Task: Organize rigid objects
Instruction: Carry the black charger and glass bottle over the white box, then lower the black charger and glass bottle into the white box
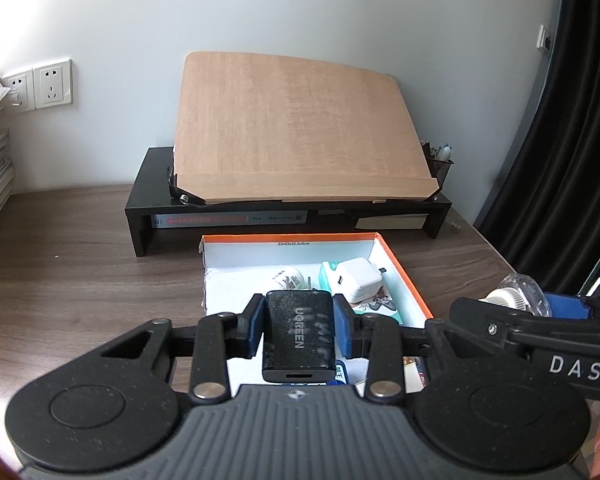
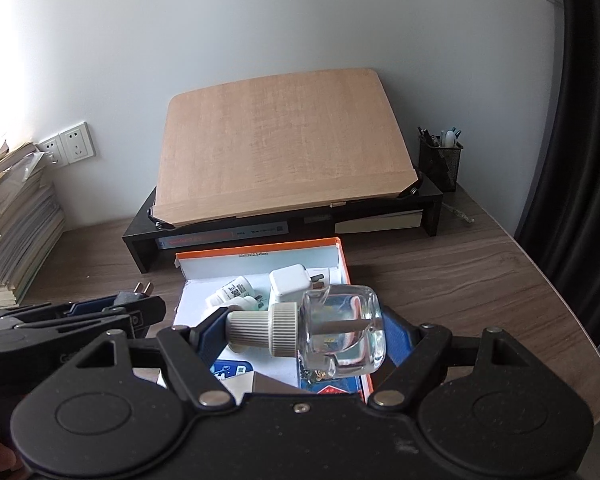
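Left wrist view: both my tongs loaded above the box.
My left tongs clamp a black charger; my right tongs pinch a clear bottle.

It was a home study or small office corner. A wood-grain desk stood against a plain white wall, with double power sockets at the left of the frame. A black monitor riser carried a tilted wooden reading board, a mesh pen holder stood at right, and stacked papers filled the left edge.
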`<act>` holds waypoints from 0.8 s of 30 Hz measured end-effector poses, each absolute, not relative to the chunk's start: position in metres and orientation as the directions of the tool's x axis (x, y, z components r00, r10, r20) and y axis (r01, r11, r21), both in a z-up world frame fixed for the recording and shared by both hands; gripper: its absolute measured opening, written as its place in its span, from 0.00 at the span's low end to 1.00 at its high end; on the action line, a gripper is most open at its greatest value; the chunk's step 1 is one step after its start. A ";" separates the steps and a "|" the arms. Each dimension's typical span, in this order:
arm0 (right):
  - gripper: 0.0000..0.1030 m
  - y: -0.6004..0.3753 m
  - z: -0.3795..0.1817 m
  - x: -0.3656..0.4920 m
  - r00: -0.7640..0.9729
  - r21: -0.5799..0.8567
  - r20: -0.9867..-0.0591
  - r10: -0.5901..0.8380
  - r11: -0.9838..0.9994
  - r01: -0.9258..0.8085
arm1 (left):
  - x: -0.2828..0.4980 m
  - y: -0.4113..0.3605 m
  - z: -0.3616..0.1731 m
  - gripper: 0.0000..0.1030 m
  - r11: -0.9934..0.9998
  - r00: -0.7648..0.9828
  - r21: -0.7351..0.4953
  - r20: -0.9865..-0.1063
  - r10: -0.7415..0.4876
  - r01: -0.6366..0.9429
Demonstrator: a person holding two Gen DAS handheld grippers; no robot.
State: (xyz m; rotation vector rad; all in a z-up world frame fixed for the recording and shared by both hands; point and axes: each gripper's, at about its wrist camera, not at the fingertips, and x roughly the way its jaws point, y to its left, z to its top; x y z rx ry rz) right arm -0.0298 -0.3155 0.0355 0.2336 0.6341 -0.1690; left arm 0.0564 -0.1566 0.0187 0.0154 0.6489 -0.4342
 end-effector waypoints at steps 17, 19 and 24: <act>0.90 -0.328 0.029 -0.011 0.781 0.164 -0.624 -0.037 0.970 0.178 | 0.064 -0.166 0.006 0.35 0.924 0.698 -0.129 -0.620 -0.359 0.361; 0.90 -0.329 0.029 -0.010 0.780 0.164 -0.625 -0.035 0.971 0.174 | 0.065 -0.167 0.005 0.35 0.924 0.696 -0.128 -0.622 -0.358 0.361; 0.90 -0.332 0.030 -0.007 0.781 0.168 -0.624 -0.031 0.971 0.173 | 0.065 -0.170 0.003 0.35 0.925 0.696 -0.127 -0.625 -0.355 0.358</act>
